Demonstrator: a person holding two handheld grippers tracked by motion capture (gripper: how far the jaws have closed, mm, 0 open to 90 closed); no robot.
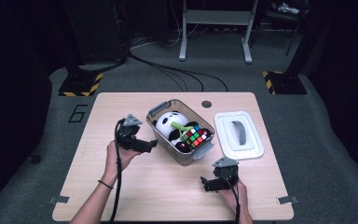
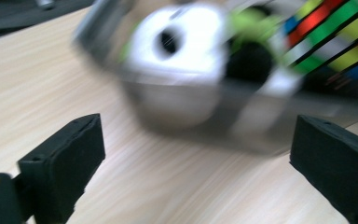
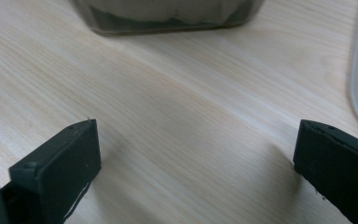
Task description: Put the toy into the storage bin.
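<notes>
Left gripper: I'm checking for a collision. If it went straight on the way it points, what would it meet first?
Probably the near wall of the clear bin, with the panda just behind it. The left gripper is open, bare table between its jaws; blur leaves depth uncertain.

Table front (image 1: 168,196): bare wood between your two hands; you can pass either gripper across it freely.
Left side: open tabletop from the left edge up to the clear plastic bin (image 1: 161,136); its wall blocks level travel to the right.
Bin interior: packed with a panda plush (image 1: 170,122) and a colour cube (image 1: 196,136); entry only from above, little room beside them.
Gap right of bin: narrow strip of wood before the white lid (image 1: 239,135), which lies flat and low.
Far edge: clear strip behind bin and lid, apart from a round dark hole (image 1: 207,104) in the top.
</notes>
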